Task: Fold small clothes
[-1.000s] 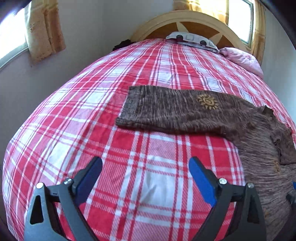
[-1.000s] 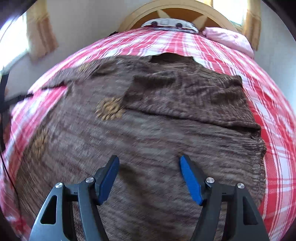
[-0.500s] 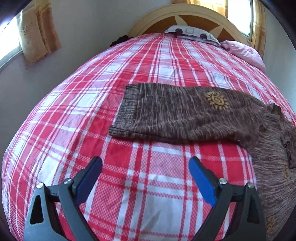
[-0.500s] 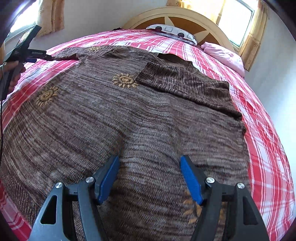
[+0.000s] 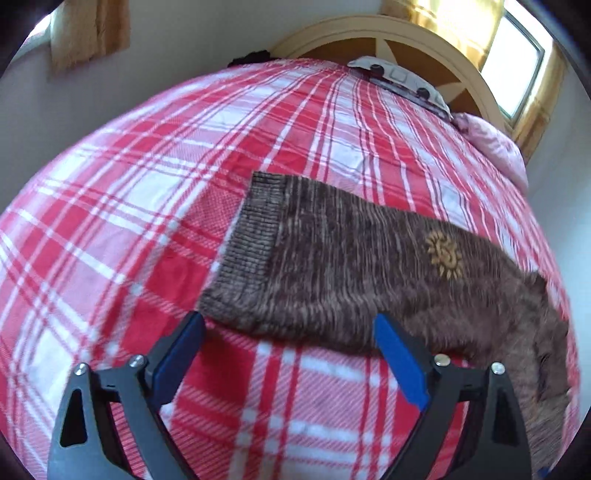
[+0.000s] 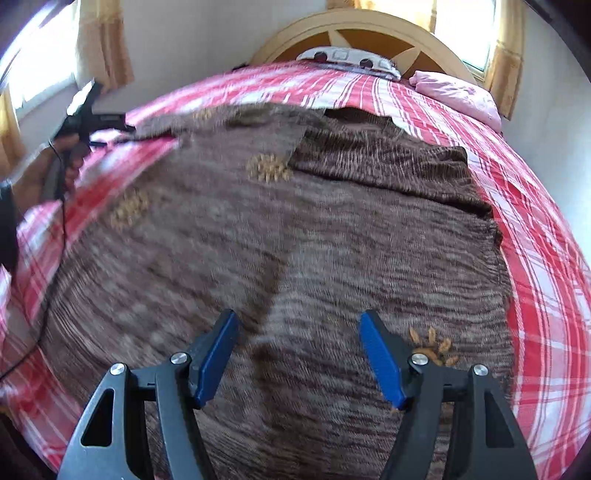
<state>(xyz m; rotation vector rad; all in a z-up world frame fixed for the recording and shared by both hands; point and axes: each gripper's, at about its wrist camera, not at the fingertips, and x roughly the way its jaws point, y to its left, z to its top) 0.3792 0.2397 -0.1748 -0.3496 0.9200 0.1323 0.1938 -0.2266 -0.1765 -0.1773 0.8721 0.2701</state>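
I've got a brown knit sweater [image 6: 295, 229] spread flat on the bed [image 5: 110, 221], which has a red-and-white plaid cover. Left gripper [image 5: 288, 332]: jaws wide but closing a little right now, nothing between the pads, only plaid cover showing in the gap. The sweater's sleeve [image 5: 351, 266] lies just ahead of the jaws, ribbed cuff [image 5: 247, 258] toward the left jaw tip, the sleeve's near edge almost level with both tips; can't tell if the tips touch the knit. A tan sun motif [image 5: 443, 256] sits on the sleeve, ahead and right of the jaws. Right gripper [image 6: 297, 328]: jaws parted, gripping nothing, hovering over the sweater body, with knit filling the gap between the pads. Another sun motif [image 6: 432, 347] is just beside the right jaw on its outer side. The other sleeve is folded across the chest, ahead and right of these jaws. Far ahead and left of them I see my left hand [image 6: 48, 173] on its gripper handle. Beyond the jaws at the headboard [image 6: 369, 33]: a pink pillow [image 6: 454, 92]. View partly motion-blurred.
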